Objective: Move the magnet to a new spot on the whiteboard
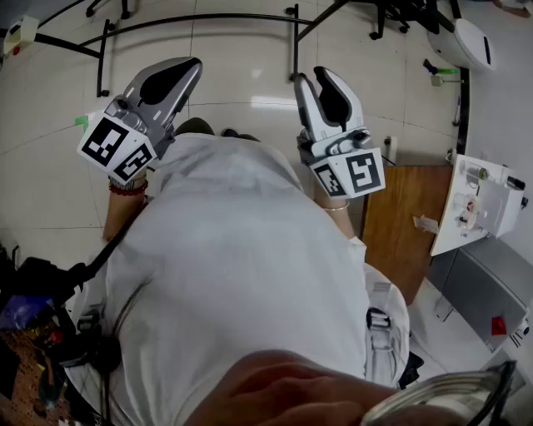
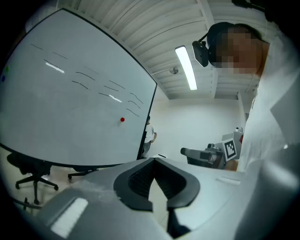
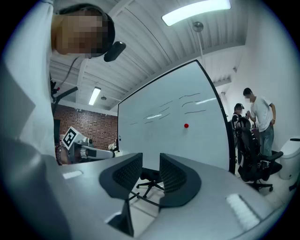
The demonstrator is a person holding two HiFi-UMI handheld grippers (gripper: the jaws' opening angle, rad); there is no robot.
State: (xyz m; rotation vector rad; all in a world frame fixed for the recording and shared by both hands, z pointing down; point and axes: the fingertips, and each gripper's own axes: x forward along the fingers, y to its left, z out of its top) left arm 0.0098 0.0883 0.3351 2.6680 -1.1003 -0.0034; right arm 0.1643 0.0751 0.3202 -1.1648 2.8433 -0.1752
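Observation:
A small red magnet (image 2: 122, 119) sticks to the right part of the whiteboard (image 2: 65, 112), under some faint pen strokes. The right gripper view shows the same magnet (image 3: 186, 125) on the whiteboard (image 3: 159, 136), some way ahead. I hold both grippers up in front of my chest, well away from the board. My left gripper (image 1: 193, 65) is shut with nothing in it, its pad tips meeting (image 2: 153, 160). My right gripper (image 1: 315, 76) is open and empty, with a narrow gap between its pads (image 3: 151, 157).
The whiteboard's black stand (image 1: 200, 18) crosses the tiled floor ahead. Office chairs (image 2: 33, 176) (image 3: 251, 150) stand near the board. Two people (image 3: 260, 117) stand at its right end. A wooden desk (image 1: 400, 225) and a white machine (image 1: 483, 204) are at my right.

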